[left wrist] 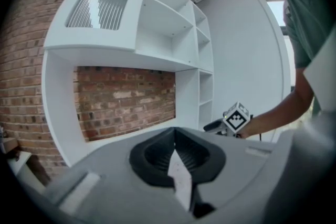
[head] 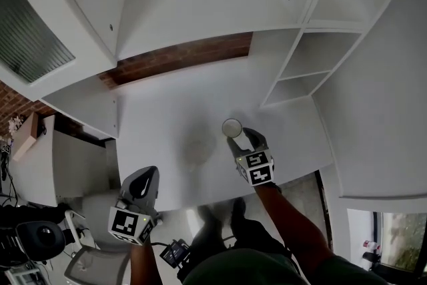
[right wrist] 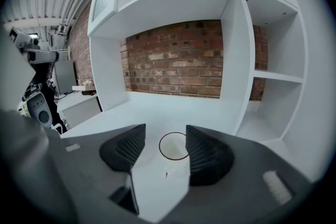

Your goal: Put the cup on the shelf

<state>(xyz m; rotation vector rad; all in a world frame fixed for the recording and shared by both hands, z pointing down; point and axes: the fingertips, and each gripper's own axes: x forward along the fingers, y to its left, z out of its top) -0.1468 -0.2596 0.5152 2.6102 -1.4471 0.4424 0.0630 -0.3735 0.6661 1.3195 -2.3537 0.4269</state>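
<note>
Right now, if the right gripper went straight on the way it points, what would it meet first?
The cup, standing on the white desk between the right gripper's open jaws. Depth is unclear, but nothing shows before it.

A red brick wall (head: 180,58) is showing mid-frame behind the white shelving unit (head: 320,57), whose ribbed-glass cabinet door (head: 30,37) is sitting upper left; daylight is coming through a window (head: 403,230) at lower right.
</note>
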